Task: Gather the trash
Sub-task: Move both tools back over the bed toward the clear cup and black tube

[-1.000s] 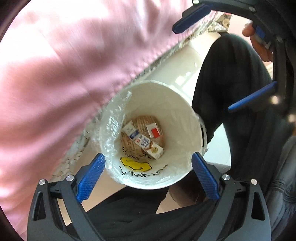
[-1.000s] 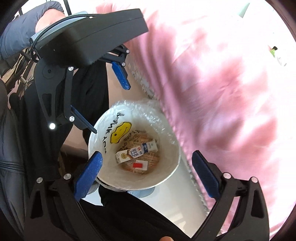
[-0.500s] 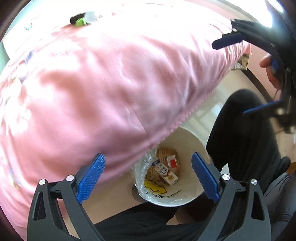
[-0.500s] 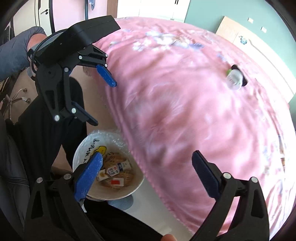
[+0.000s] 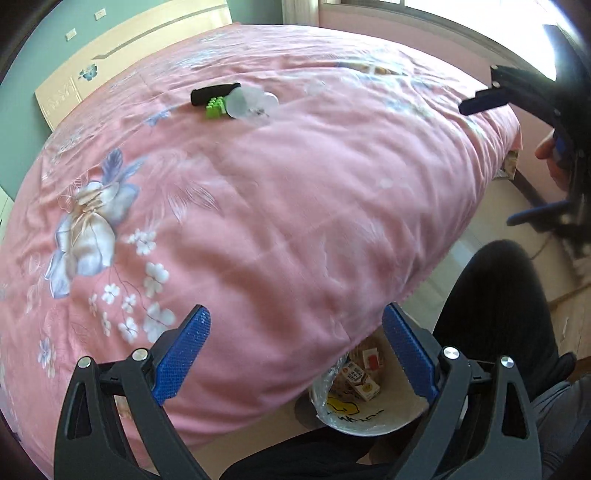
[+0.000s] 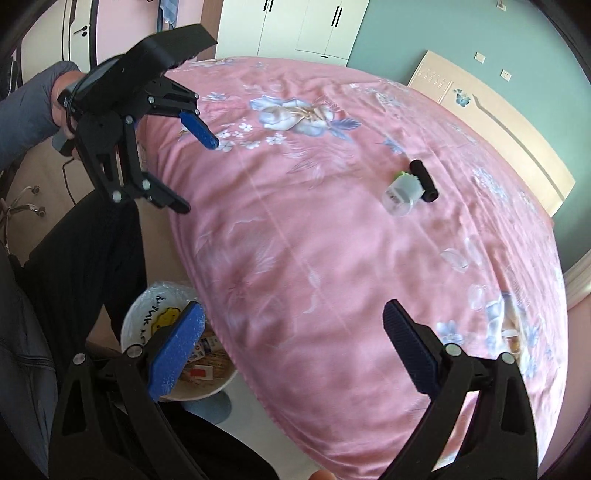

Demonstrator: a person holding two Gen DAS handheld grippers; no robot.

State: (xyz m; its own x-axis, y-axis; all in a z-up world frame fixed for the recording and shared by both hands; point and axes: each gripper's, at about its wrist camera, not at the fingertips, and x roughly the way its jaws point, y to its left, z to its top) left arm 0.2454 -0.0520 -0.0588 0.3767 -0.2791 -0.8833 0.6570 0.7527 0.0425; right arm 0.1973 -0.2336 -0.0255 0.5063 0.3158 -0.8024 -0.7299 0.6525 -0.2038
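A white trash bin [image 5: 400,404] [image 6: 144,314] with a yellow smiley and a clear liner stands on the floor against the pink bed; small cartons [image 5: 360,378] lie inside it. Far across the bed lie a clear plastic cup [image 5: 247,103] [image 6: 400,192], a green toy brick [image 5: 214,107] and a black cylinder [image 5: 212,94] [image 6: 424,181], close together. My left gripper [image 5: 295,350] is open and empty above the bed's edge. My right gripper [image 6: 291,343] is open and empty too, and also shows at the right of the left wrist view [image 5: 498,158].
The pink flowered quilt [image 5: 258,206] [image 6: 332,240] fills most of both views. A person's dark-trousered legs [image 5: 495,314] [image 6: 85,251] sit beside the bin. A wooden headboard [image 6: 491,122] and a white wardrobe [image 6: 295,29] stand beyond the bed.
Both grippers have lifted and tilted up from over the bin toward the bed. The bin has slid to the lower edge, and the cup, brick and cylinder have come into view.
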